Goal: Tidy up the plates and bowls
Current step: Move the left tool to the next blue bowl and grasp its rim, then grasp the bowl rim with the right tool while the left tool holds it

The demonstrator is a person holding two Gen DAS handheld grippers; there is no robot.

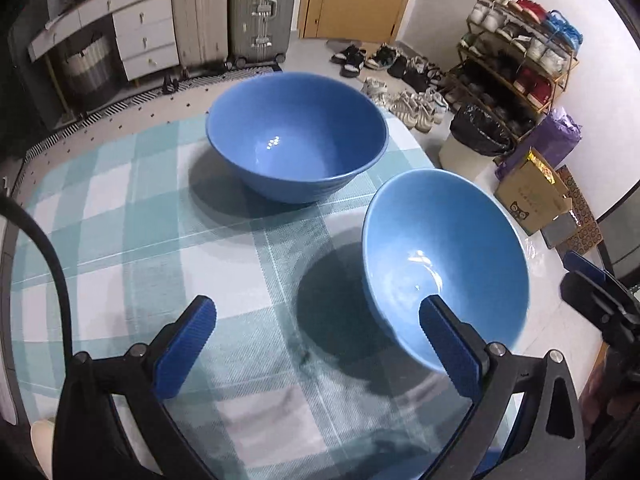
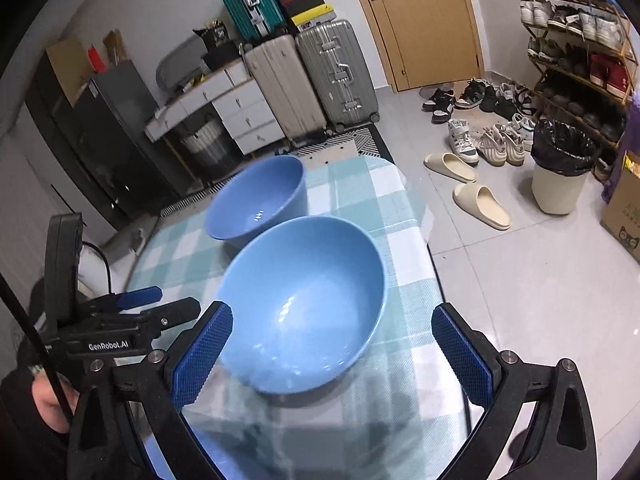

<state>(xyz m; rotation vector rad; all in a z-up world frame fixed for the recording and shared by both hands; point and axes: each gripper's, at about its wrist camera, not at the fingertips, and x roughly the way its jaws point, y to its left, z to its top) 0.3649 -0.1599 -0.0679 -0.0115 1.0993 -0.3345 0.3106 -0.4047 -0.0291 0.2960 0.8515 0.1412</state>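
Two blue bowls stand on the counter [image 1: 120, 216], which carries a teal checked cloth. The far bowl [image 1: 296, 136] sits upright near the far edge. The near bowl [image 1: 444, 264] sits near the right edge and appears tilted in the left wrist view. The left gripper [image 1: 316, 344] has its jaws wide open and holds nothing; its right finger overlaps the near bowl's rim in view. The right gripper [image 2: 332, 356] is also wide open and empty, with the near bowl between its fingers.

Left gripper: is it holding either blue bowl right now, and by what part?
Nothing held. The left gripper is open, beside the nearer bowl; the right gripper is open too.
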